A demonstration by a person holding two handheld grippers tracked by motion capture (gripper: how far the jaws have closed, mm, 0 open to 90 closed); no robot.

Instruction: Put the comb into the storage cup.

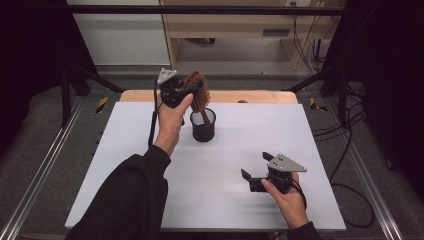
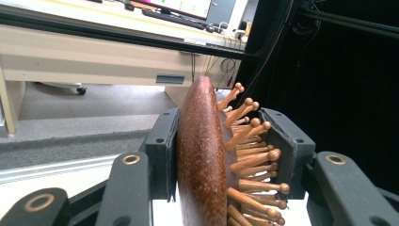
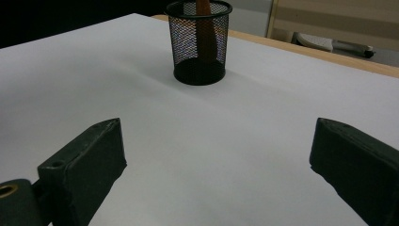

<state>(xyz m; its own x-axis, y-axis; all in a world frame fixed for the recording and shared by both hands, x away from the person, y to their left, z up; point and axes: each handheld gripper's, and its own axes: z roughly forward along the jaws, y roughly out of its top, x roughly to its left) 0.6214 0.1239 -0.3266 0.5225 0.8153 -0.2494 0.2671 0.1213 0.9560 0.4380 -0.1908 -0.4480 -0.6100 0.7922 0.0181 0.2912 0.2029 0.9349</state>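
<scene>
The left gripper pinches the head of the brown wooden paddle hairbrush, whose handle points down into the black wire-mesh cup directly below, while the right gripper, jaws spread, rests well nearer the person.

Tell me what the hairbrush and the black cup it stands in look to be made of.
Hairbrush: looks like wood, reddish-brown and speckled with a smooth low sheen; its ball-tipped pins look like lighter wood, though plastic can't be ruled out. Black cup: probably wire mesh, likely metal with a matte black coating; the brush handle shows through its wall.
</scene>
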